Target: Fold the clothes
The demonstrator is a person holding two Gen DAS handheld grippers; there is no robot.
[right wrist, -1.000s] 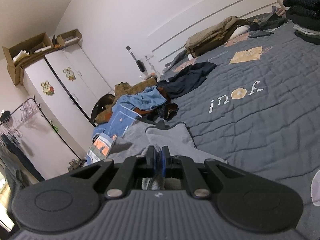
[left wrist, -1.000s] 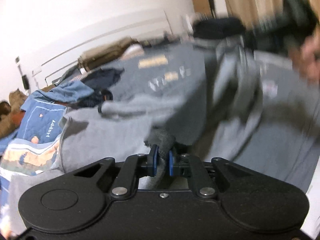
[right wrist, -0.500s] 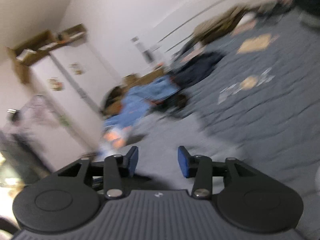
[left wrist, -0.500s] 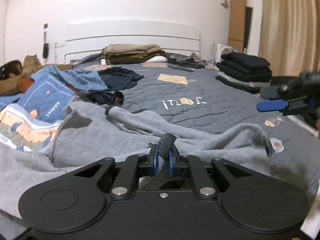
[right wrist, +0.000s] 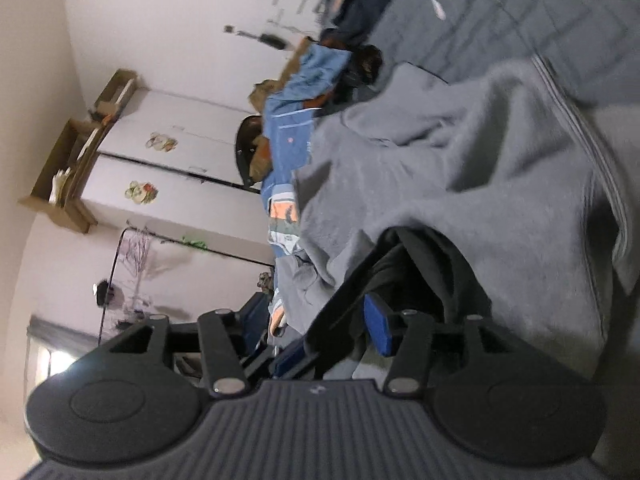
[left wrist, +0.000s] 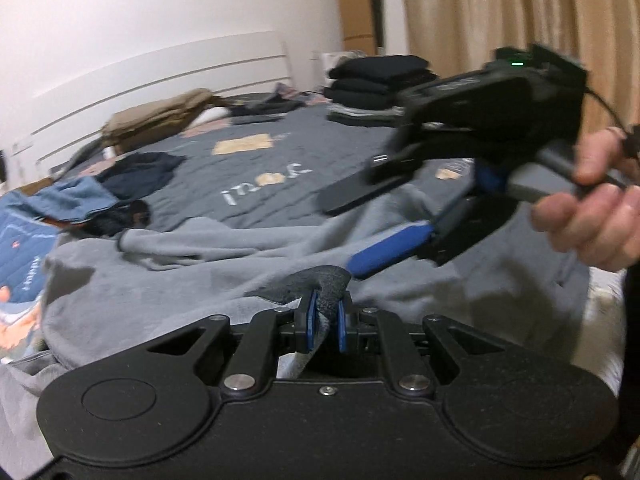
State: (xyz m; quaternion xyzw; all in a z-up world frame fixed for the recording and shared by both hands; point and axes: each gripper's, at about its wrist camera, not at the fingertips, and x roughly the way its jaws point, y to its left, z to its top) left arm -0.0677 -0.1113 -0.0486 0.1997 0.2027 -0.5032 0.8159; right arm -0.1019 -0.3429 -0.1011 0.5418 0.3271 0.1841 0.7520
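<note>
From the left wrist view, the left gripper (left wrist: 325, 322) is pinching a dark ribbed edge of the grey sweatshirt (left wrist: 192, 268), its blue pads closed together on the cloth; the sweatshirt is lying rumpled across the near part of the bed (left wrist: 304, 148), with one sleeve stretching to the left. The right gripper (left wrist: 394, 248) is coming in from the right side, held by a hand (left wrist: 596, 216); one blue finger is showing just beside the pinched edge, and this view alone is not telling how wide it is standing. Further back, a stack of dark folded clothes (left wrist: 376, 80) is sitting near the headboard, and a heap of blue and dark garments (left wrist: 80, 200) is lying at the left. On the quilt, pale letters are appearing upside down and seem to read "you!"; I cannot be sure because of blur.

From the right wrist view, which is rolled on its side, the right gripper (right wrist: 316, 324) is standing with its blue fingers apart, nothing between the pads; the black body of the other tool is crossing close in front of it, and the grey sweatshirt is spreading beyond.

My judgement: the garment is being taken by its edge for a fold; the right gripper is needing a second hold on the same edge, near the left one, before any lifting. No brand is readable.
</note>
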